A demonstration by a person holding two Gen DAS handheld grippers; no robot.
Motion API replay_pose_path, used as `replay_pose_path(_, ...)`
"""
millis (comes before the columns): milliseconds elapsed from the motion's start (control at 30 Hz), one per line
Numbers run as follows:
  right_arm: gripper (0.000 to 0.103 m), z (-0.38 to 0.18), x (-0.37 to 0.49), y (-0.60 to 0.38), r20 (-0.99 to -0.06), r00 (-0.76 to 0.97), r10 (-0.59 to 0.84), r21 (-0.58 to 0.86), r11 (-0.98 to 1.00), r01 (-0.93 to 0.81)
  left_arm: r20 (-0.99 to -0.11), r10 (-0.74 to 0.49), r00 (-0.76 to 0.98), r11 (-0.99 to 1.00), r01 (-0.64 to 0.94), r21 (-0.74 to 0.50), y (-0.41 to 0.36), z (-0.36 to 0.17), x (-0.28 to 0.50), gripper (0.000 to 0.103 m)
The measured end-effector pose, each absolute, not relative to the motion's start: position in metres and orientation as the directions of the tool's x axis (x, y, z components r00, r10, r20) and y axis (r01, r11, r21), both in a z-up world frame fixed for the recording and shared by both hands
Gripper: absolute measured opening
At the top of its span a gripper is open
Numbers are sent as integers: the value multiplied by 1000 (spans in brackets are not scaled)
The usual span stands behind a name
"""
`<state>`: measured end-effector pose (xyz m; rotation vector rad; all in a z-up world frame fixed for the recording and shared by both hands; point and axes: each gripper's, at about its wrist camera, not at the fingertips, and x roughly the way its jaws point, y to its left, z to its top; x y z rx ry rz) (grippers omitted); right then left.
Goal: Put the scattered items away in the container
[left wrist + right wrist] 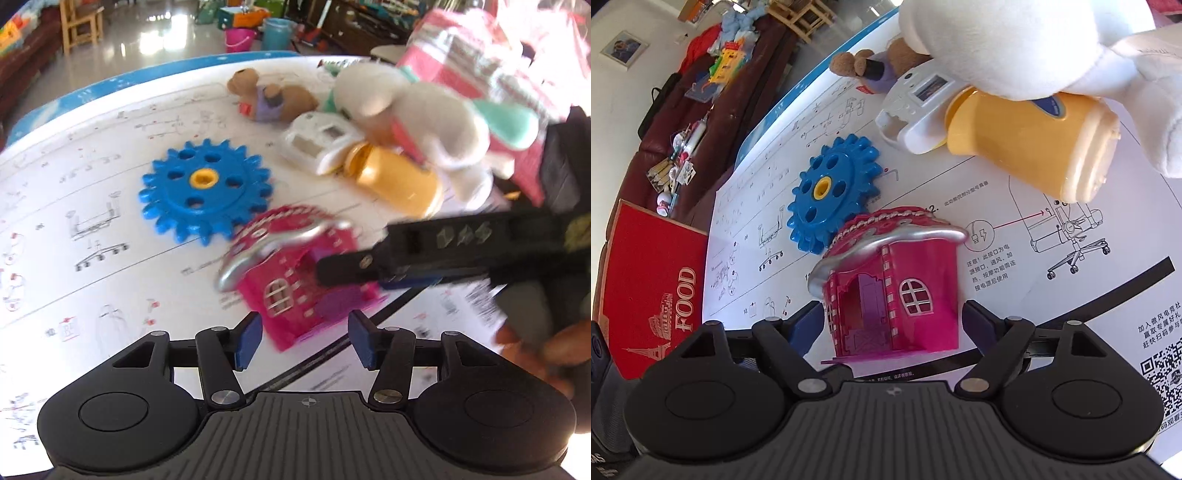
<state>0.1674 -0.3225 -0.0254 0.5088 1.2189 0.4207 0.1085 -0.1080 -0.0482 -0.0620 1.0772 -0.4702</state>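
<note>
Closest to the right wrist camera stands the pink toy house [890, 291], upright on a printed instruction sheet [1015, 258], with the right gripper [892, 325] straddling it: jaws wide, one finger just beside each side wall, and I cannot tell whether the pads press yet. The left gripper [304, 341] hangs part open over the same house's near edge, nothing between its fingers.

Running left to right in the right wrist view: a red box [653, 295] marked FOOD lies off the sheet at the far left, probably the container. Next comes the blue gear [833, 192], touching the house's roof from behind. Further back sit a brown plush [849, 62] and a white plastic toy [916, 107], then a yellow cup [1034, 144] on its side, with a white plush [1034, 44] lying over it at the right.

Risks, as I judge them: the house's walls are thin, glossy plastic, so a closing grip set low could slip or tip it onto the gear. Both grippers crowd the same toy, and in the left view the right one's finger already crosses it, so a collision is likely unless one backs away.
</note>
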Motion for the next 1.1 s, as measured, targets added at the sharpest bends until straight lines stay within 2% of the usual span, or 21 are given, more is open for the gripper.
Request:
replay_pose_path(67,83,-27,167,-327,-765,296,572,595,803,-14,-825,-409,390,897,338,-285,-109,-42,110,66)
replay_pose_path(167,80,-28,167,-335,-754,300,584,619,784,30,-855,-316,412,937,280,-211,-110,-42,117,66)
replay_pose_path(300,80,-28,166,-339,-751,308,584,626,778,52,-891,-254,377,959,216,-182,-111,-56,132,67)
replay_pose_path(433,81,-28,163,-342,-748,314,585,630,774,57,-907,-193,375,975,175,-136,-115,-62,142,77)
replay_pose_path(467,82,-28,163,-343,-745,316,587,633,772,60,-909,-182,376,977,174,-123,-116,-62,143,77)
replay_pose_path(533,82,-29,163,-345,-741,317,593,641,765,68,-916,-167,364,977,186,-104,-118,-65,144,64)
replay_pose_path(633,84,-30,163,-348,-737,320,595,646,760,72,-918,-199,344,972,190,-140,-114,-72,140,52)
replay_pose_path(867,89,-29,161,-343,-736,313,600,645,763,54,-903,-251,348,966,148,-211,-98,-73,128,43)
replay_pose_path(900,89,-29,160,-341,-735,306,605,647,761,50,-899,-272,344,962,133,-240,-93,-74,127,38)
replay_pose_path(1000,90,-30,158,-334,-728,284,624,659,751,40,-874,-362,325,930,61,-363,-73,-77,125,38)
replay_pose_path(1100,91,-30,154,-326,-727,276,629,659,752,23,-858,-397,327,909,12,-416,-60,-80,123,38)
